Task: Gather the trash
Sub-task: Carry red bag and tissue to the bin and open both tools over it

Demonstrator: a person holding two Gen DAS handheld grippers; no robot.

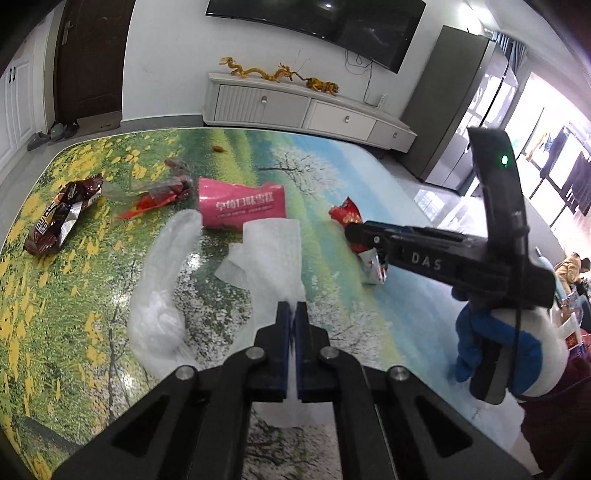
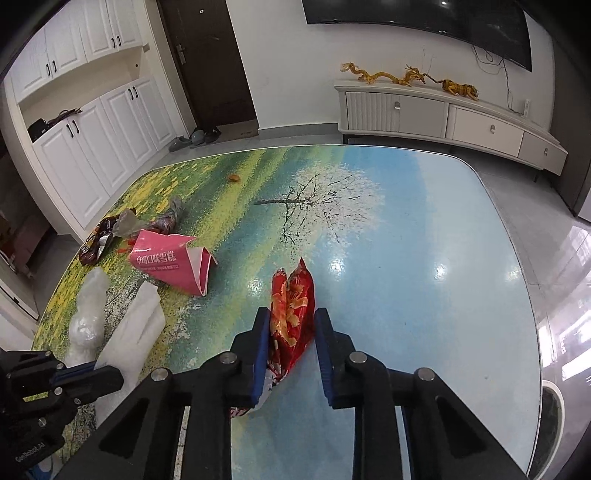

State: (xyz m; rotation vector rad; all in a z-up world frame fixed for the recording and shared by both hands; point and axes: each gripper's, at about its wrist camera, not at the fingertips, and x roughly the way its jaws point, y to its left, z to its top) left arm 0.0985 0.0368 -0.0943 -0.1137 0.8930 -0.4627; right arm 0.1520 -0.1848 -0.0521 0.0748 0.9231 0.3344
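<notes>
Now my right gripper (image 2: pixel 290 338), fingers spread, straddles the crinkled red foil snack wrapper (image 2: pixel 291 314) at lower centre; next I squeeze. My left gripper (image 1: pixel 291 314) pinches white foam sheet (image 1: pixel 271 251).

a home living room: wall tv (image 1: pixel 325 22), low media cabinet (image 2: pixel 443 114), shoes by the door (image 2: pixel 195 138)

Golden dragon figurines (image 2: pixel 384 75) on white TV cabinet (image 2: pixel 443 114); slippers (image 2: pixel 194 138) beside dark door (image 2: pixel 210 59)
</notes>
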